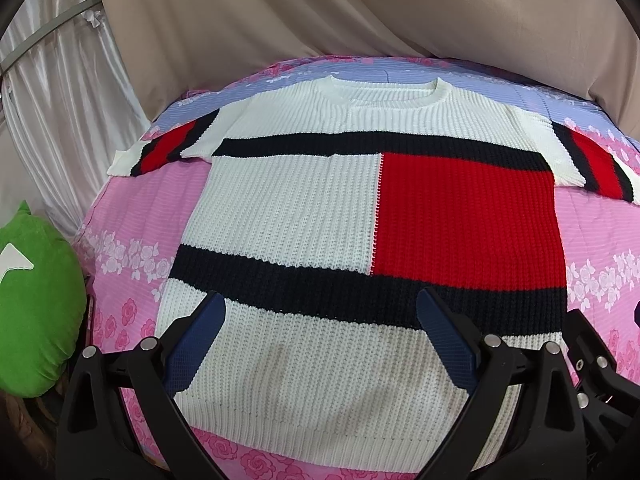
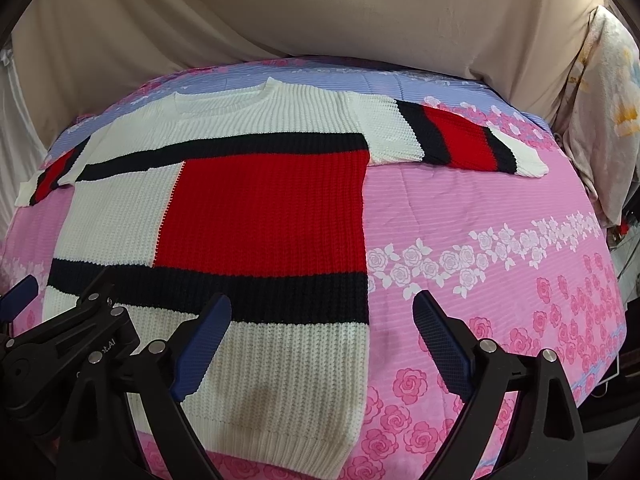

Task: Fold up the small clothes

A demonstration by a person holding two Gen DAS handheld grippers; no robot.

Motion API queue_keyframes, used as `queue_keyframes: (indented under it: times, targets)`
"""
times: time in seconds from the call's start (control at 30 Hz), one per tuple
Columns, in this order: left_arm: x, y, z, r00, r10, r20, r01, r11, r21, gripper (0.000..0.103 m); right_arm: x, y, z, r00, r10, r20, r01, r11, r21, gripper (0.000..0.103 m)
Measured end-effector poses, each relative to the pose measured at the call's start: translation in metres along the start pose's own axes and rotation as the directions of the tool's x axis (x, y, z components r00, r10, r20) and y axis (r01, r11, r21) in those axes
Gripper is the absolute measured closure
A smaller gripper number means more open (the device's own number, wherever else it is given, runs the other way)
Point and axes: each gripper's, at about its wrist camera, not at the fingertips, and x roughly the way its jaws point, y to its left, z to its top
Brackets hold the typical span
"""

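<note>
Looking along our left gripper [image 1: 320, 312], we see a green cushion [image 1: 36, 304] at the bed's left edge, which the right view lacks; that view shows a pale floral bundle [image 2: 600, 100] at the far right instead. Our right gripper [image 2: 322, 314] also catches the left tool's black frame beside it. Both sets of jaws stand wide apart, holding nothing, their blue textured pads [image 1: 200, 340] poised above the fabric near the hem. The sweater [image 1: 304, 204] lies flat and face up on the pink rose-printed quilt [image 2: 500, 240], sleeves spread outward: chunky ribbed knit in white, red and navy blocks. Beige draped cloth [image 2: 320, 12] rises behind.
</note>
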Motion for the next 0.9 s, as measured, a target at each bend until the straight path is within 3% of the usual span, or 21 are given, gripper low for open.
queue_keyframes:
  times: [0.9]
  targets:
    - [0.0034,0.0035,0.0008,1.0,0.009,-0.006,-0.009,1.0,-0.002,0.01,0.0069,0.0023,0.0039,1.0,0.015,-0.013,-0.015,1.0,-0.008,0.013]
